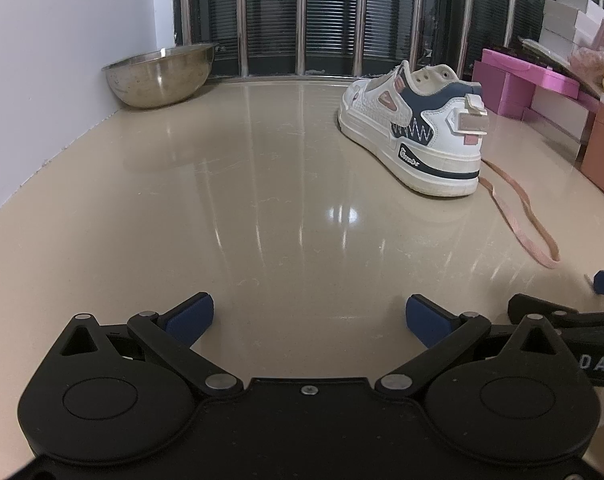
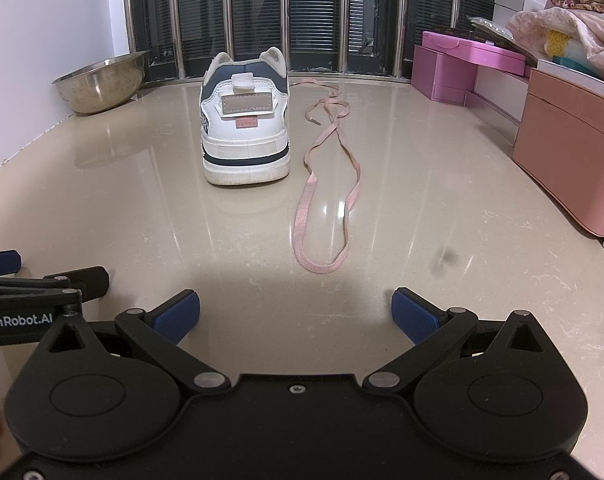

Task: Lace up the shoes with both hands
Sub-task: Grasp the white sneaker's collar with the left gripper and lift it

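Shoe (image 2: pixel 245 120) stands upright on the counter (image 2: pixel 141 208) with its heel toward you, which puts the eyelets on its far side, and from the left wrist view the ones that show along its collar look bare. Lace (image 2: pixel 326 200) lies loose on the counter just to the right of the shoe, doubled into a long loop whose bend points back at you; its ends trail off beside the shoe's front. Nothing of the lace touches the shoe that you can see. That layout leaves the loop's near bend as the easiest part to reach.

Your left gripper (image 1: pixel 310 316) sits well short of the shoe, fingers spread wide, holding nothing. Your right gripper (image 2: pixel 295 312) is nearer the lace's bend than the shoe, equally wide and empty, pads off everything.
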Available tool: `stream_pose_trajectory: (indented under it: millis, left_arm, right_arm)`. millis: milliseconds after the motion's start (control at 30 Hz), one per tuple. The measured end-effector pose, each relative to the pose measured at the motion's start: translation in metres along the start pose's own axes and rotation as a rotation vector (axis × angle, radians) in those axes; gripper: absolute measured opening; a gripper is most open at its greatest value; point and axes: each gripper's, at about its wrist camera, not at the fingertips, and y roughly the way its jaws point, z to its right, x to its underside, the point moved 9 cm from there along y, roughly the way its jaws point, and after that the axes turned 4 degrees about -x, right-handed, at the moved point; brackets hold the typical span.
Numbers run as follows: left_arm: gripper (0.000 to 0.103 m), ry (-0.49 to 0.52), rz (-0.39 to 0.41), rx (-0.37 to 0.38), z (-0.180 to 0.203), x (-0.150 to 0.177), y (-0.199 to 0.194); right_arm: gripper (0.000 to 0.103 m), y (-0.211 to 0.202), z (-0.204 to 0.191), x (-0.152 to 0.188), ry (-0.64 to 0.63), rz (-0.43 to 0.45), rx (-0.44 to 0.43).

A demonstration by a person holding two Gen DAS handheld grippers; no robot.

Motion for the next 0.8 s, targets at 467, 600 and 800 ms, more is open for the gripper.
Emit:
stream_pose_trajectory:
  millis: [467,600,800]
  left_arm:
    - [0.103,0.081,0.03,-0.013,0.083,-0.13,0.074]
    - [0.087,0.285,-0.035,-0.155,0.114,-0.119,0.14]
    - [0.012,0.356,-0.028,-0.199,0.107,-0.095,0.17]
  right_arm:
    - [0.103,0.0,0.0,0.0,0.001,0.0,-0.001]
    - [0.103,0.0,0.001,0.0,0.002,0.0,-0.002]
    - [0.103,0.0,0.001,0.0,0.002,0.0,-0.002]
